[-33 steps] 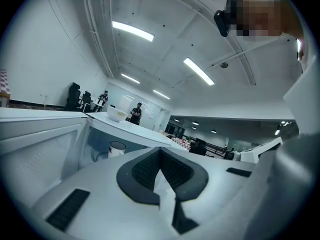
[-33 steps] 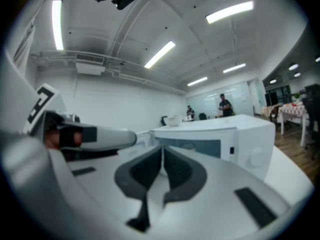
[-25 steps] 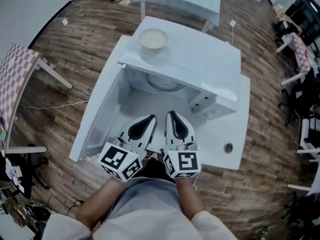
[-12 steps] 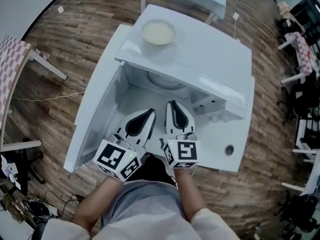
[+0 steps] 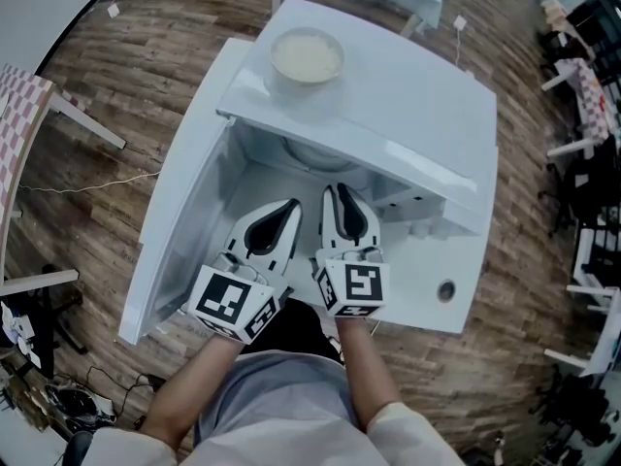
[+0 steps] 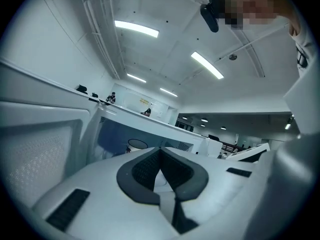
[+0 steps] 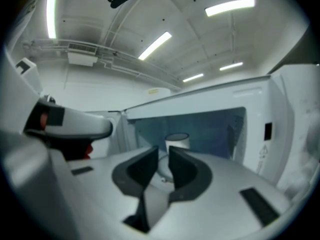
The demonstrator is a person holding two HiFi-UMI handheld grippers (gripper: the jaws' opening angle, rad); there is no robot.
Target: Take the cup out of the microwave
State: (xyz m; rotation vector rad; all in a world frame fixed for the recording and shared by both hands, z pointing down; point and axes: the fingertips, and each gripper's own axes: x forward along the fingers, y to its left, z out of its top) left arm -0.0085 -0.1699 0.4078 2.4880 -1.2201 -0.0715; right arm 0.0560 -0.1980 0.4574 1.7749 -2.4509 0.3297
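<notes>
In the head view, a white box-shaped microwave (image 5: 408,95) stands with its white door (image 5: 179,221) swung wide open to the left, and its roof covers most of the inside. A round cream-coloured bowl (image 5: 307,56) sits on top of the microwave, near the back left corner. Around it there is a brown wooden plank floor (image 5: 107,85). The left gripper (image 5: 291,207) and the right gripper (image 5: 336,192), both white with black pads, lie side by side just in front of the opening and point into it, each with its black-and-white marker cube at the rear. In the left gripper view, the two dark pads of the left gripper (image 6: 160,150) meet at their tips, so this gripper is closed and it has nothing in it. Beyond the tips, a little to the left, the white cylindrical cup (image 6: 136,145) stands inside the microwave; only its dark oval rim shows above the gripper body. The open door fills the left side of this view. In the right gripper view, the jaws of the right gripper (image 7: 163,151) stand a little apart with a narrow gap; they have just been opening, and nothing is between them. The cup (image 7: 177,140) is upright on the floor of the bluish cavity, beyond the tips and slightly to the right, well apart from them. The white body of the left gripper (image 7: 75,126) shows at the left edge.
</notes>
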